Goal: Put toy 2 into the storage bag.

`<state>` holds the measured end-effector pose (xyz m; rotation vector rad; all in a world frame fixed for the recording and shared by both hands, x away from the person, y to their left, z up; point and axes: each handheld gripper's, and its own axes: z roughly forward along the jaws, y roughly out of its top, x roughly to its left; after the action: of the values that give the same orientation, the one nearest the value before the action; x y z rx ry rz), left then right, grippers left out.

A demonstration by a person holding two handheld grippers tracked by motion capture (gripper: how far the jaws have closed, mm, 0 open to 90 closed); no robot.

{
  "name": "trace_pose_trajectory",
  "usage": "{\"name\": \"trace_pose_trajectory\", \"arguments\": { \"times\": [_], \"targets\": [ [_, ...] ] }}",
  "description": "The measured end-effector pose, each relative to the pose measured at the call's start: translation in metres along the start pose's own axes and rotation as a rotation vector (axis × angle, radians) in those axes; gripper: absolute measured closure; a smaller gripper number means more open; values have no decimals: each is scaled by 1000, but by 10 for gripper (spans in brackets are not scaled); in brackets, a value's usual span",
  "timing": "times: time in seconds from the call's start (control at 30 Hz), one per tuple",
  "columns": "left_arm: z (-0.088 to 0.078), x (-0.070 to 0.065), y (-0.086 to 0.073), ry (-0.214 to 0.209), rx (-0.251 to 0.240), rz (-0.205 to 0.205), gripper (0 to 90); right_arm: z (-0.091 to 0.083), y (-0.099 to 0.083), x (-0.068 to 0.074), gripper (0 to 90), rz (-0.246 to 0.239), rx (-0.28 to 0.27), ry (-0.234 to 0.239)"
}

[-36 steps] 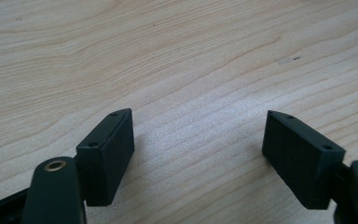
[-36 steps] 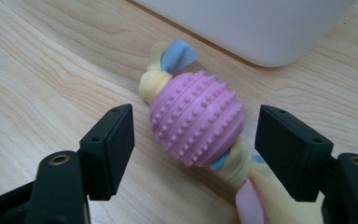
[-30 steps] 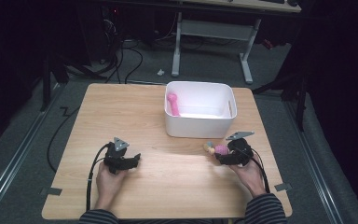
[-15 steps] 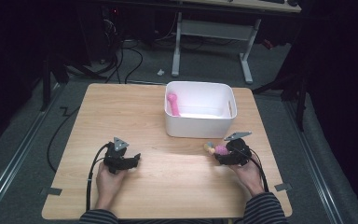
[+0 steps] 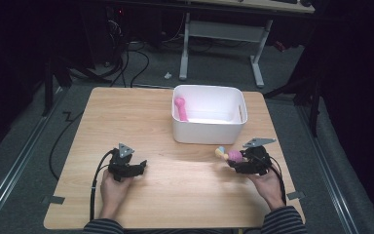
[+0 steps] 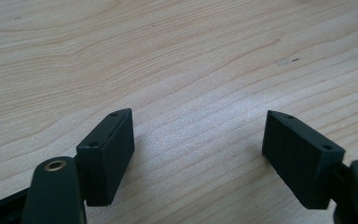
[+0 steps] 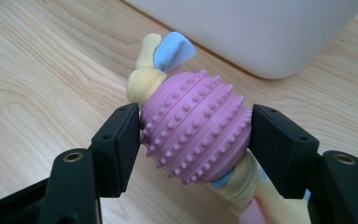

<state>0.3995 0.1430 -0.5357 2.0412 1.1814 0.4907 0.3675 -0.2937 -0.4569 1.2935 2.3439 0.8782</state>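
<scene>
Near the desk's (image 5: 185, 195) front right corner, the right gripper (image 7: 193, 135) clamps a pink studded ball toy (image 7: 196, 133) with yellow and blue fabric tails, both pads pressed to its sides, just before the white bin's (image 5: 207, 131) front wall. Toward the front left corner, the left gripper (image 6: 198, 140) rests with jaws spread wide over bare wood, holding nothing.

White bin (image 5: 209, 129) (pink toy (image 5: 180, 108) inside) on table (image 5: 126, 117).
</scene>
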Motion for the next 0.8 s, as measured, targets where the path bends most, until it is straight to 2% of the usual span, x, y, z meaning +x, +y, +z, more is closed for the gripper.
{"name": "trace_pose_trajectory", "arguments": {
  "times": [0.4, 0.8],
  "targets": [
    [0, 0, 0, 0, -3, -3, 256, -32, 14, 2, 350, -17, -60, 21],
    [0, 0, 0, 0, -2, -3, 256, -51, 36, 3, 351, -44, -91, 24]
  ]
}}
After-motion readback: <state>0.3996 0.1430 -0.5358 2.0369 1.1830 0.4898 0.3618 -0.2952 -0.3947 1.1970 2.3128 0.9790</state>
